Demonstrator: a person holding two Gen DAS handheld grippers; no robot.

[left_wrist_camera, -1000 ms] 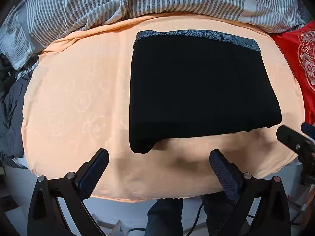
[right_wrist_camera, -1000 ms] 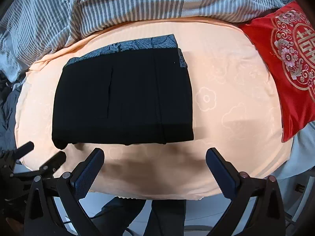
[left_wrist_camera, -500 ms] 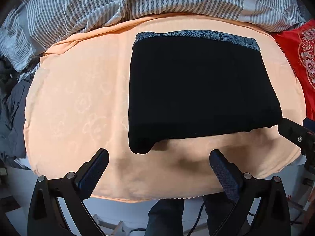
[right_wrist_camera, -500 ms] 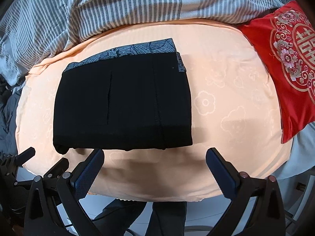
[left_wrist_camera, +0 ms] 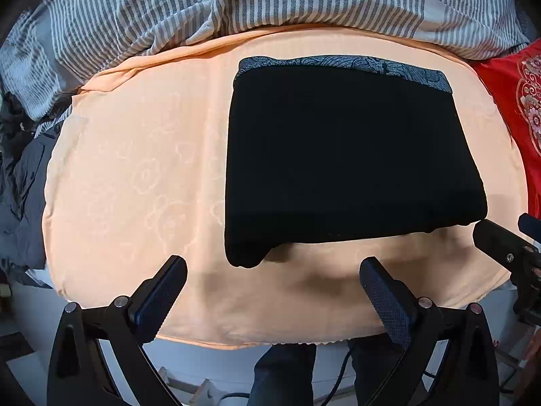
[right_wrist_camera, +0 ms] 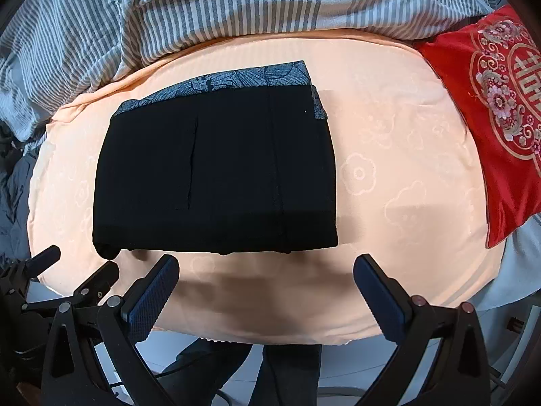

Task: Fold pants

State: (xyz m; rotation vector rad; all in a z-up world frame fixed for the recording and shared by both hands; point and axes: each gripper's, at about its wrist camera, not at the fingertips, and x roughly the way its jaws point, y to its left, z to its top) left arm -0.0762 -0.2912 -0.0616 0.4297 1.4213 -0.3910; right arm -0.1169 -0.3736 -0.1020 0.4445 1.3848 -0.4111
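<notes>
Black pants [left_wrist_camera: 348,155] lie folded into a flat rectangle on a peach sheet [left_wrist_camera: 135,176], with a grey patterned waistband along the far edge. The same folded pants [right_wrist_camera: 216,176] fill the left middle of the right wrist view. My left gripper [left_wrist_camera: 272,286] hangs open just short of the pants' near edge, holding nothing. My right gripper [right_wrist_camera: 265,286] is open too, over the sheet's near edge, empty. Part of the right gripper [left_wrist_camera: 507,250] pokes in at the right of the left wrist view.
A grey striped duvet [right_wrist_camera: 236,3] is bunched along the far side. A red embroidered cushion [right_wrist_camera: 500,101] lies at the right. Dark clothing [left_wrist_camera: 20,182] is heaped off the left edge. A person's dark-trousered legs [right_wrist_camera: 287,372] stand below the bed's near edge.
Both grippers have drawn slightly nearer the pants, which look a little larger and lower in frame. The pants themselves have not moved, and both grippers stay open.
</notes>
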